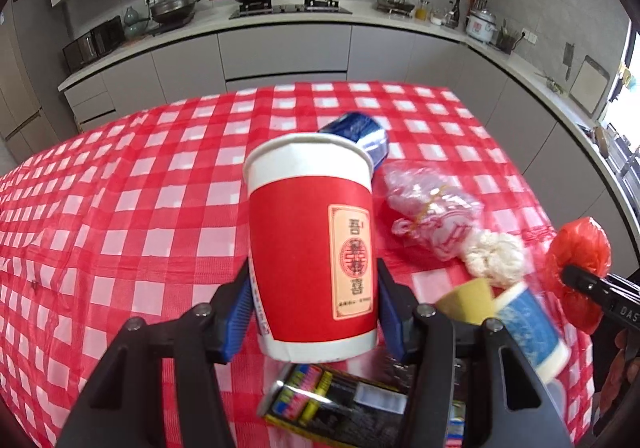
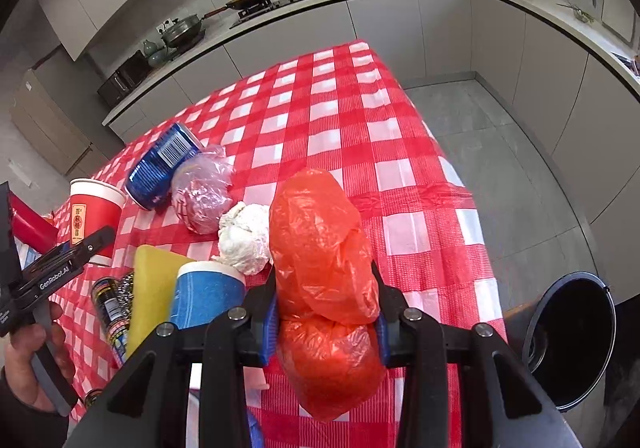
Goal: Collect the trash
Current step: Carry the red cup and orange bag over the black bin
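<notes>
Now we have both tongs loaded: the left tongs [image 1: 314, 306] are clenched on the red cup [image 1: 310, 244], pads pressing its lower wall, and the right tongs [image 2: 326, 322] are clenched on the red bag [image 2: 324, 272], pinched about its middle.

We judge the cup the likelier loss. Thin paper gripped low, with the tall top leaning ahead of the pads, could buckle or pivot out if we swing fast. The bag is soft and bulges above and below the pads; it could slide through, or its hanging end could drag over the cloth [image 2: 340, 120].

Clutter is close. Just under and to the right of the left tongs lie a dark can [image 1: 320, 404] and a blue cup [image 1: 528, 324]; beyond the red cup's rim lies a blue can [image 1: 360, 132]. Left of the right tongs sit the yellow sponge [image 2: 154, 288] and a white wad [image 2: 246, 238], so a low sweep could knock them.

Open room lies right of the right tongs: the table edge, bare floor, and the bin [image 2: 572, 340] standing open below. The left tongs must cross over the pile to reach it, so we should go high.
</notes>
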Demonstrator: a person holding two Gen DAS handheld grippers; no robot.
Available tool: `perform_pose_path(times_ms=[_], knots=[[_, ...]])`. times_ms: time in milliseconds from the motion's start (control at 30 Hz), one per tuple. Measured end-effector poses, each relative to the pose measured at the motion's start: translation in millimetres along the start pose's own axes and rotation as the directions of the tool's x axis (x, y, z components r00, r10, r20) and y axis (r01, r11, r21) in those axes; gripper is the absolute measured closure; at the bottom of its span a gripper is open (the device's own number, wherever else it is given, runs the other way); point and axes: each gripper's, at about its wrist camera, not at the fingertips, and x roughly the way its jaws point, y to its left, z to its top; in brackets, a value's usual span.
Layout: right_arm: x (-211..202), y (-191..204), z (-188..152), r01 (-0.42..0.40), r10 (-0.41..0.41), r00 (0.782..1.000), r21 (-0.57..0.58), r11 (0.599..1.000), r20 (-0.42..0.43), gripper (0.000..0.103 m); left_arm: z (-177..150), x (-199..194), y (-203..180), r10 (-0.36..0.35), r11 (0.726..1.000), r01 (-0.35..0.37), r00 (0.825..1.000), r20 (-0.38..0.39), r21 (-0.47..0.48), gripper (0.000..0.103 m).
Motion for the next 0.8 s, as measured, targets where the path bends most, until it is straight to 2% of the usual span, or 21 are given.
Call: perform_pose_path(times_ms=[267, 800], knots=[[-24, -1, -2, 0.006, -0.006, 0.999, -0.018, 1.000, 0.039, 0.063, -4, -15, -28, -0.029, 1.000, 0.028, 0.999, 0.045, 0.008, 0.047], [-52, 0, -14, -0.002, 0.007, 0.998, -0.074, 0.997, 0.062, 0.063, -34, -42, -44, 0.001, 0.999, 0.004, 0.995, 0.096, -0.052, 0.047]])
